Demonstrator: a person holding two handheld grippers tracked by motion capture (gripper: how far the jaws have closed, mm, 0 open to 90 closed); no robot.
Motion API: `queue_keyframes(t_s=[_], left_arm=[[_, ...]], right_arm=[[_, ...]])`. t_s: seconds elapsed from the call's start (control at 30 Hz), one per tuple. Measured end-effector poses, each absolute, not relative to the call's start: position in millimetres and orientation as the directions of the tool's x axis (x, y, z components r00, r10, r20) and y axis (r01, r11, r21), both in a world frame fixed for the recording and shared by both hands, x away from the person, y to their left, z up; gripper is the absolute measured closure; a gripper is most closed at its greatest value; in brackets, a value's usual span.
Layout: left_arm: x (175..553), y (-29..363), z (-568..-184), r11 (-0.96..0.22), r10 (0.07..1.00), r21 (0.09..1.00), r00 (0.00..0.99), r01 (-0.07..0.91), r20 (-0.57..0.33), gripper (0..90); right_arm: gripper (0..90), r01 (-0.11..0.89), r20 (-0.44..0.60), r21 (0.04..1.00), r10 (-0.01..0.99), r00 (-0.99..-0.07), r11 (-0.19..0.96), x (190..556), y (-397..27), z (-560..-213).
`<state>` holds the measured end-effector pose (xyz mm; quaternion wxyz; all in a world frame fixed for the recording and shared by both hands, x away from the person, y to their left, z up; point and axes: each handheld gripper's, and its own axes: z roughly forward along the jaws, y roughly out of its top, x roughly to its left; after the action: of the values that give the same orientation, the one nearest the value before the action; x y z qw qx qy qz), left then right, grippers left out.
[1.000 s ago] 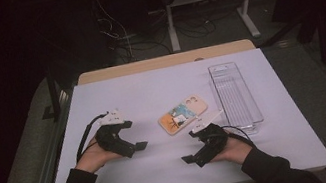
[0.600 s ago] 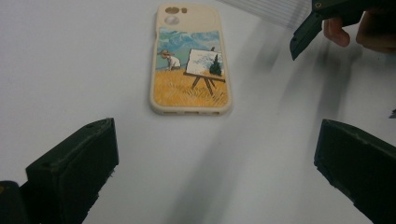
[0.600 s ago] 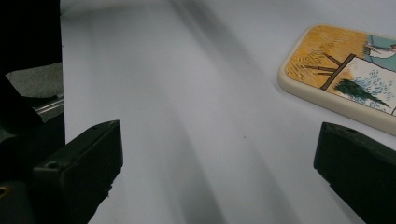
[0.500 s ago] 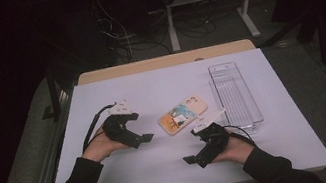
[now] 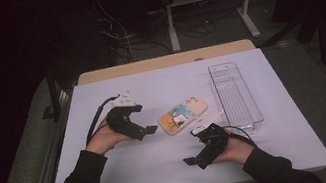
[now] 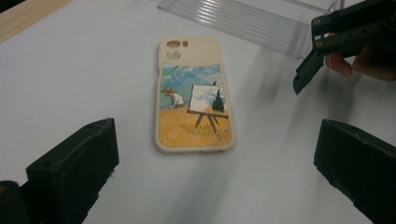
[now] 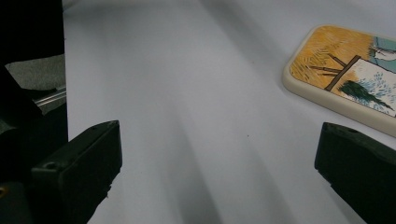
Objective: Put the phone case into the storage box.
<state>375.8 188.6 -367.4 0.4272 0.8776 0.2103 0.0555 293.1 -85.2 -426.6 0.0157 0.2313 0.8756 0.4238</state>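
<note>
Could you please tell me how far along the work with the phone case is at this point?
Nothing looks done: the phone case lies flat on the table, beside the clear tray. In hand: the left gripper, open, faces it. The right gripper is open too. Grasping remains.

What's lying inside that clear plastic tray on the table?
Nothing shows inside the clear plastic tray; its ribbed floor looks bare. The phone case lies outside it, on the white table. The right hand covers the tray's near corner.

So the phone case point(image 5: 183, 115) is cream-coloured with a painted scene on its back: a wheat field, an easel and a blue sky. It lies flat, picture side up, on the white table, slightly angled, camera cutouts pointing toward the far right.
</note>
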Motion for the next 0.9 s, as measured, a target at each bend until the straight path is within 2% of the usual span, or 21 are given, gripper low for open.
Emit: queue_keyframes(t_s=[0.53,0.9], left_arm=[[396,161,-356,-0.564,0.4,0.775,0.915,0.286,-0.046,0.0],[411,143,-354,-0.549,0.405,0.782,0.913,0.295,-0.06,0.0]], right_arm=[[0.3,0.399,0.177,0.746,0.418,-0.891,0.534,293,-85,-426],[0.3,0.398,0.18,0.743,0.412,-0.893,0.538,293,-83,-427]])
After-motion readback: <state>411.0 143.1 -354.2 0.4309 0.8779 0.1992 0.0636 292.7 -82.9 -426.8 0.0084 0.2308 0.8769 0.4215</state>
